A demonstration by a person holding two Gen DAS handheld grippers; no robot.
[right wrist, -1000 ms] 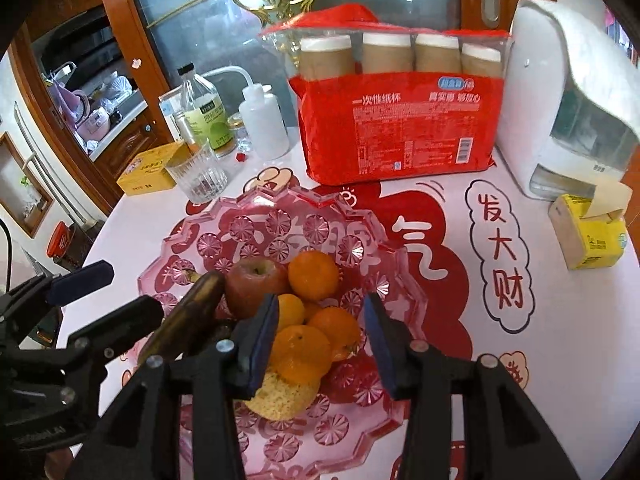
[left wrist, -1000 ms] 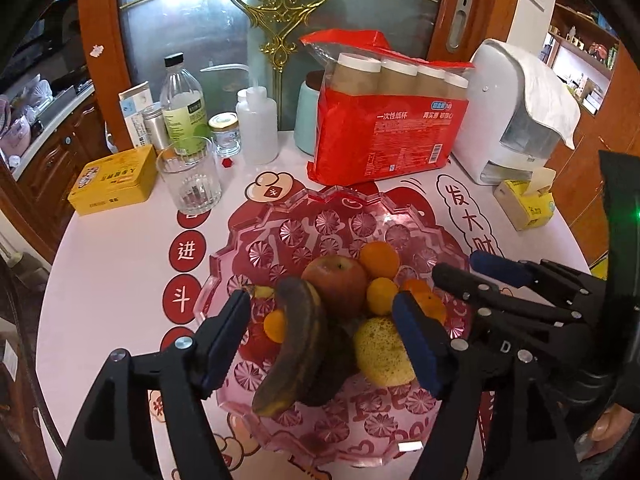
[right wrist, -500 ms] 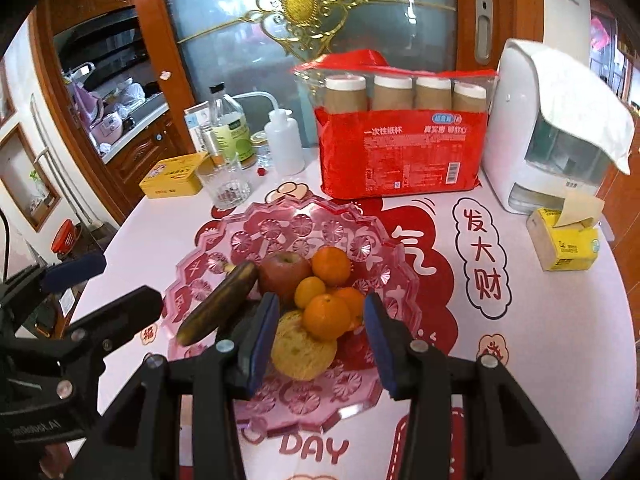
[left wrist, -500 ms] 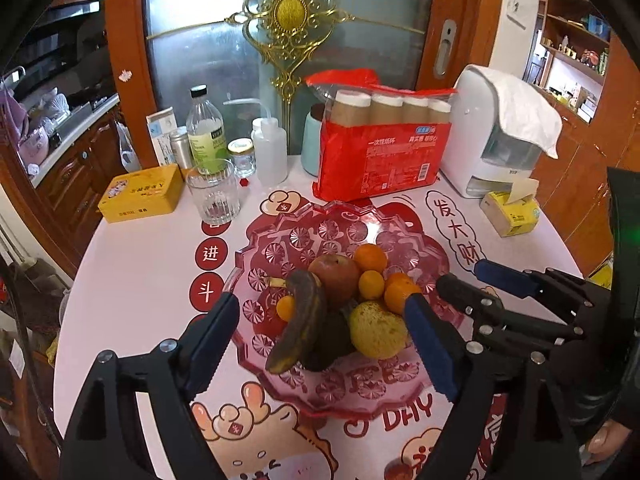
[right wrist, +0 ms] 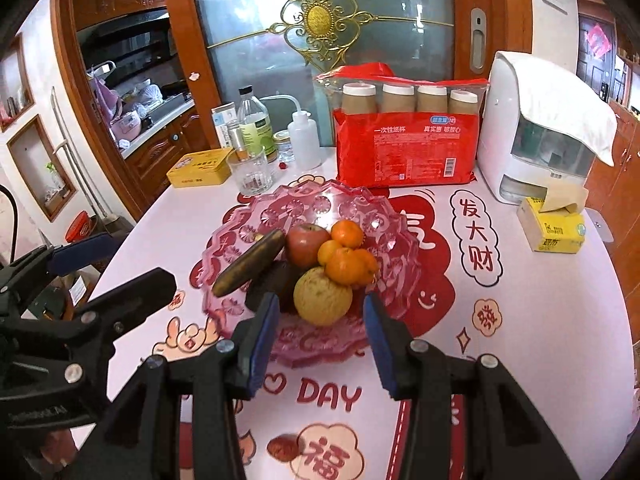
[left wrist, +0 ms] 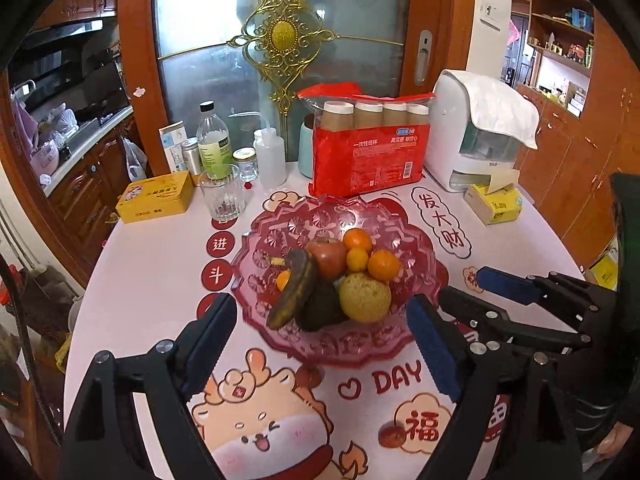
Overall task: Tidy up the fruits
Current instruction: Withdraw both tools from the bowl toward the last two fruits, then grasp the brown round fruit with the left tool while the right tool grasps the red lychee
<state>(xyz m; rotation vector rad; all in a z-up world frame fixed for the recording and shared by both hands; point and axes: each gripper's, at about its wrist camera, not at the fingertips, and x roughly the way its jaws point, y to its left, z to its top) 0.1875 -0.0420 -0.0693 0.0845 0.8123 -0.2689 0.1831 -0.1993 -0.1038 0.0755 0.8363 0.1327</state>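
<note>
A pink glass fruit plate [left wrist: 352,212] [right wrist: 320,200] sits mid-table. It holds a red apple [left wrist: 326,256] [right wrist: 306,242], several oranges [left wrist: 384,266] [right wrist: 348,266], a yellow pear [left wrist: 365,298] [right wrist: 323,296], a dark overripe banana [left wrist: 294,288] [right wrist: 250,262] and a dark avocado [left wrist: 320,308] under it. My left gripper [left wrist: 320,344] is open and empty, in front of the plate. My right gripper [right wrist: 320,340] is open and empty, at the plate's near rim; it also shows in the left wrist view [left wrist: 464,294].
A red pack of paper cups [left wrist: 368,152], a white dispenser [left wrist: 476,132], a yellow tissue box [left wrist: 496,204], a glass tumbler [left wrist: 222,196], bottles [left wrist: 214,140] and a yellow tin [left wrist: 156,198] stand behind the plate. The round table's edge curves left and right.
Both grippers have drawn back and up from the fruit plate, which now looks smaller and farther. Both stay open and empty. The fruit has not moved.
</note>
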